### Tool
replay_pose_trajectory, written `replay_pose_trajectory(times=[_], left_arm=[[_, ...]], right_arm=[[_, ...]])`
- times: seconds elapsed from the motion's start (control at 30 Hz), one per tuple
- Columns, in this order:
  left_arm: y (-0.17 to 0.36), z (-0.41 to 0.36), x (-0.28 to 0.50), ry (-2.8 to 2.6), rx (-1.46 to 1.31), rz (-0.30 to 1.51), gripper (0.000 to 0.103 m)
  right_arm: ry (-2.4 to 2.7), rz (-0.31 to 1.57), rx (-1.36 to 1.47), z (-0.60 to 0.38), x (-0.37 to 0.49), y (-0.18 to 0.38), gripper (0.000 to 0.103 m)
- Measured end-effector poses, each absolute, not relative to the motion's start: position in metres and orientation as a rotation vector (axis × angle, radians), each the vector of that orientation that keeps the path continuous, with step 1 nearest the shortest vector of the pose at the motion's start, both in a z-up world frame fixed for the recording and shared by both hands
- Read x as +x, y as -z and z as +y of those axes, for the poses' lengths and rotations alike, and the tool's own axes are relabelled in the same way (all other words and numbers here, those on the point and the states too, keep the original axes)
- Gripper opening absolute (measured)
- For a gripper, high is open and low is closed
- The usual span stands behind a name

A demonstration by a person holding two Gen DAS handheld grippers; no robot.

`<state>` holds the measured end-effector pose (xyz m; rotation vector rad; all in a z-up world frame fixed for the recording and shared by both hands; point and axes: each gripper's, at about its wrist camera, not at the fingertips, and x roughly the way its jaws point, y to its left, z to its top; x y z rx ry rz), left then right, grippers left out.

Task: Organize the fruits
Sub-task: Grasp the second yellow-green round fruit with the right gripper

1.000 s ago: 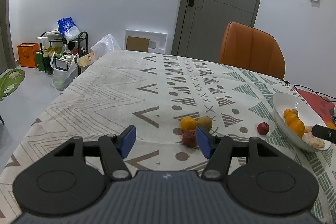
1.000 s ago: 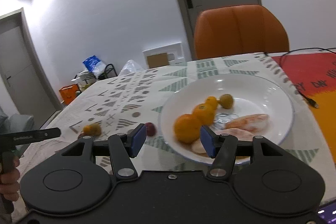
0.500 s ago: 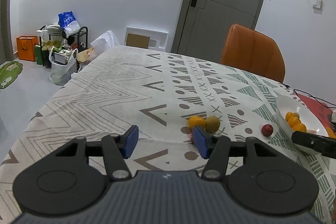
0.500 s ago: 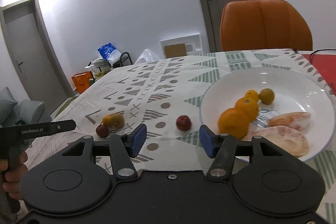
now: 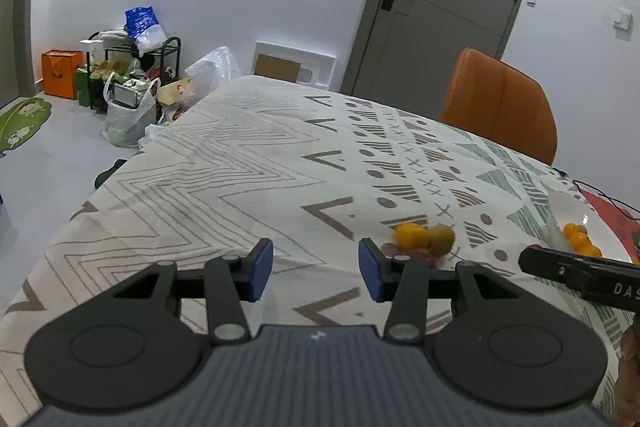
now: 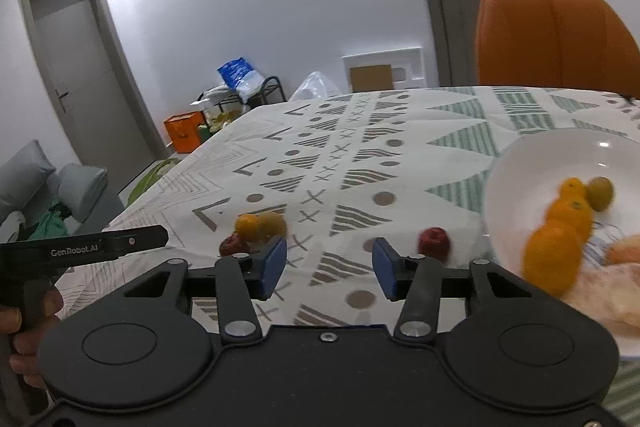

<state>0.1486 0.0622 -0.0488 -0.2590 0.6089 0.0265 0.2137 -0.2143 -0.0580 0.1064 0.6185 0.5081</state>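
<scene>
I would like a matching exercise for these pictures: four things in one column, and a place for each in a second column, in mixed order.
Things:
1. lone red fruit
2. big orange
3. chair
4. orange bag

Places:
A. on the floor, near the wall
B. inside the white plate
C. on the tablecloth, between the plate and the small fruit group
D. behind the far edge of the table

Pairs: 1-C, 2-B, 3-D, 4-A
</scene>
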Motion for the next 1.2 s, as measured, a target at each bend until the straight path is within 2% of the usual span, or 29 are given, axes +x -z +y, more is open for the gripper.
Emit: replay_pose_trajectory(times=[0.37,0.6,0.73,1.2], left_arm=[[0.054,0.078,0.155,-0.04,-0.289,0.624,0.046],[0.055,0.084,0.159,-0.052,-0.305,0.624,0.046],[0.055,0.083,0.162,-0.053,-0.302,0.624,0.046],[0.05,0.058,0.177,0.019,-0.279,0.63,0.046]], right_arm=[[-0.573,0.653,0.068,-0.177,0.234,0.064,0.037],[-0.597,0.655,0.044,-0.161,0.245,0.065,0.035],[-0.611,0.669,0.033,-0.155,0.251,0.071,0.023],[-0.564,0.61,0.093,-0.192,0.243,0.053,0.023]])
